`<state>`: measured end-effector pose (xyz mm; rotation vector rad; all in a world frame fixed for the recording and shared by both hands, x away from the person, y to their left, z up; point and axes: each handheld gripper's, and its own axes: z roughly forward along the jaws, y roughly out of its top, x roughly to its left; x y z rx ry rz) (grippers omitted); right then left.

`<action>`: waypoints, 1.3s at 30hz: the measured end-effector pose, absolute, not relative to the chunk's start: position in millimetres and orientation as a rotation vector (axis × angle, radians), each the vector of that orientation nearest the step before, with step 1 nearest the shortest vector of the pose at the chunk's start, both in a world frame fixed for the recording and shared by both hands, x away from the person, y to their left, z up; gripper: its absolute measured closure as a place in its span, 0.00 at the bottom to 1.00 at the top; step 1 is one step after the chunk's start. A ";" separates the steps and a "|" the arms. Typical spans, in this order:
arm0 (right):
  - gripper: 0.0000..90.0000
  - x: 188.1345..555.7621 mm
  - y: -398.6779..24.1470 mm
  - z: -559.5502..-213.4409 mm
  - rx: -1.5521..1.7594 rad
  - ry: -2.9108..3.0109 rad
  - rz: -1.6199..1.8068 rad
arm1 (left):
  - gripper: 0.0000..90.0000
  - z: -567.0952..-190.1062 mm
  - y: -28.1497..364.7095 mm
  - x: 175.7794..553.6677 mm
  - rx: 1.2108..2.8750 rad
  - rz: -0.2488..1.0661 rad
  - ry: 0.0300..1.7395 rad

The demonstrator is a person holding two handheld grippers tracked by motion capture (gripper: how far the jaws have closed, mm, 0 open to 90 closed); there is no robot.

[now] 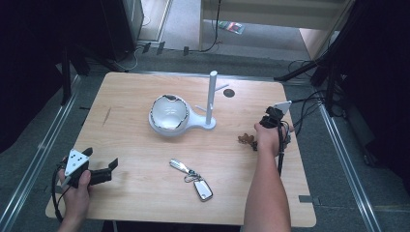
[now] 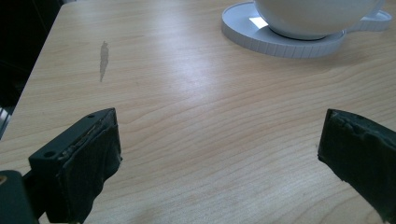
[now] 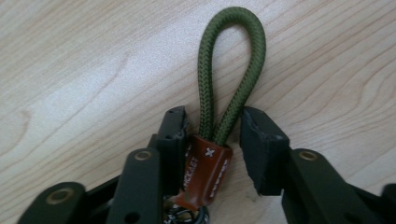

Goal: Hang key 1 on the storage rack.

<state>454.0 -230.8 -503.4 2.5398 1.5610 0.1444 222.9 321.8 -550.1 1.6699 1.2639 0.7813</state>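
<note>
Two black jaws of the right gripper (image 3: 212, 140) stand either side of a keychain with a brown leather tab (image 3: 205, 172) and an olive cord loop (image 3: 229, 60). The left jaw touches the tab; a small gap shows between the right jaw and the cord, so the pads do not yet pinch it from both sides. The loop lies flat on the wooden table (image 3: 70, 70), pointing away from the jaws.

From the high view, the right gripper (image 1: 270, 121) sits near the table's right edge, with the keychain (image 1: 246, 139) just beside the hand, toward the middle. Bare wood lies between it and the white stand (image 1: 211, 96) and the white bowl (image 1: 168, 113) on the stand's round base. A metal key set (image 1: 193, 179) lies well apart, toward the near edge.

The left gripper (image 1: 99, 171) rests at the near left corner, jaws wide apart and holding nothing, with open wood ahead of it up to the base (image 2: 280, 42).
</note>
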 end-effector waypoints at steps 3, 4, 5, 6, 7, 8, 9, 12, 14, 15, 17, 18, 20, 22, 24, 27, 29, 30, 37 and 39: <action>0.74 452.8 -230.6 -503.4 2.507 1.594 0.153 | 0.00 -550.1 321.8 222.9 1.670 0.782 1.264; 0.75 452.6 -230.5 -503.5 2.500 1.602 0.157 | 0.00 -550.1 321.8 222.9 1.670 0.781 1.264; 0.75 452.3 -230.5 -503.6 2.485 1.619 0.160 | 0.00 -550.1 321.8 222.9 1.670 0.781 1.264; 0.75 452.1 -230.6 -503.5 2.473 1.639 0.161 | 0.00 -550.1 321.8 222.9 1.670 0.781 1.265; 0.76 451.9 -230.9 -503.5 2.462 1.658 0.166 | 0.00 -550.1 321.8 223.0 1.670 0.782 1.265; 0.76 451.2 -232.2 -503.4 2.460 1.669 0.178 | 0.00 -550.1 321.9 222.9 1.670 0.781 1.265; 0.78 450.6 -233.4 -503.2 2.462 1.675 0.187 | 0.00 -550.1 321.9 222.9 1.670 0.781 1.265; 0.80 448.6 -234.8 -503.3 2.447 1.678 0.215 | 0.00 -550.1 321.9 223.0 1.670 0.780 1.265; 0.81 448.0 -235.0 -503.3 2.441 1.684 0.220 | 0.00 -550.1 322.1 223.0 1.670 0.781 1.265; 0.81 445.6 -235.6 -503.2 2.419 1.701 0.250 | 0.00 -550.1 322.1 223.2 1.671 0.783 1.266; 0.82 443.5 -237.8 -502.9 2.415 1.705 0.286 | 0.00 -550.0 322.1 223.2 1.673 0.782 1.267; 0.82 442.4 -238.5 -502.4 2.412 1.708 0.307 | 0.00 -550.0 322.0 223.2 1.674 0.781 1.267; 0.82 440.0 -241.6 -501.8 2.395 1.707 0.340 | 0.00 -550.0 321.9 223.2 1.673 0.783 1.265; 0.82 437.3 -243.7 -501.8 2.387 1.703 0.382 | 0.00 -550.0 321.8 223.2 1.673 0.784 1.266; 0.82 433.4 -245.0 -501.7 2.345 1.724 0.472 | 0.00 -550.1 321.7 223.3 1.673 0.785 1.266; 0.82 430.2 -244.9 -502.2 2.317 1.723 0.504 | 0.00 -550.1 321.7 223.2 1.674 0.784 1.265; 0.82 423.8 -246.3 -501.8 2.264 1.707 0.582 | 0.00 -550.0 321.7 223.1 1.675 0.785 1.265; 0.82 422.4 -246.3 -501.5 2.250 1.701 0.622 | 0.00 -550.0 321.7 223.1 1.675 0.785 1.265; 0.82 410.6 -242.9 -492.8 2.120 1.720 0.779 | 0.00 -550.1 321.7 223.1 1.674 0.786 1.264; 0.82 407.1 -240.3 -488.1 2.073 1.736 0.815 | 0.00 -550.1 321.6 223.1 1.675 0.787 1.263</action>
